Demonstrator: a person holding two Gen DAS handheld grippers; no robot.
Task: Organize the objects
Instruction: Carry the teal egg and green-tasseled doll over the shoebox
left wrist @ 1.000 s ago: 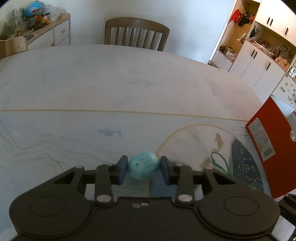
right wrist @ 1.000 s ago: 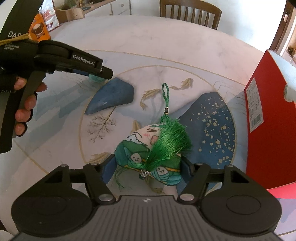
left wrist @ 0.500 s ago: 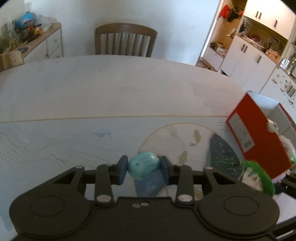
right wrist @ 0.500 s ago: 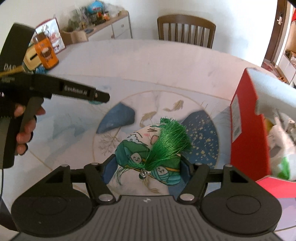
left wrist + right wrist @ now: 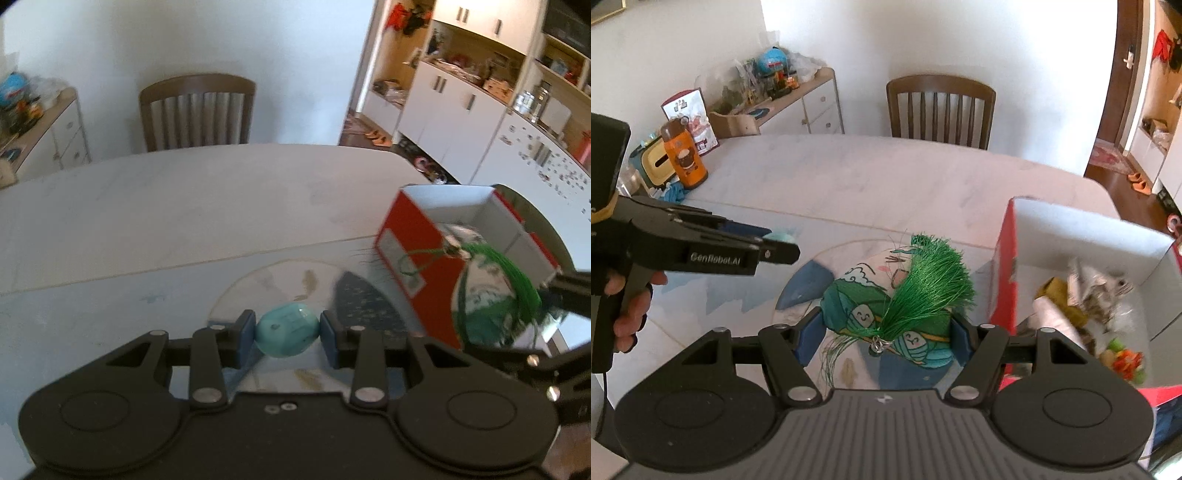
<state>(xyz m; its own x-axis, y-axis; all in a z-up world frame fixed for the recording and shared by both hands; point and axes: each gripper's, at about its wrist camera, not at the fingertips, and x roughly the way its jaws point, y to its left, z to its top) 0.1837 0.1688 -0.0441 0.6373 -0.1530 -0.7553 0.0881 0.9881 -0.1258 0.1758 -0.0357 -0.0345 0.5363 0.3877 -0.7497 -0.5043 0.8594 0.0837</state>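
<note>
Low in the centre of the left wrist frame, your left gripper [image 5: 288, 334] is pinching the turquoise egg [image 5: 287, 335] between its blue pads, holding it clear above the table [image 5: 184, 199] so it cannot roll. At lower centre of the right wrist frame, your right gripper [image 5: 884, 332] is clamping the tasselled pouch [image 5: 886, 314] by its sides, leaving the green tassel [image 5: 931, 280] loose. You are carrying the pouch just left of the red box [image 5: 1004, 280] at right, probably to drop it in with the things already inside.
</note>
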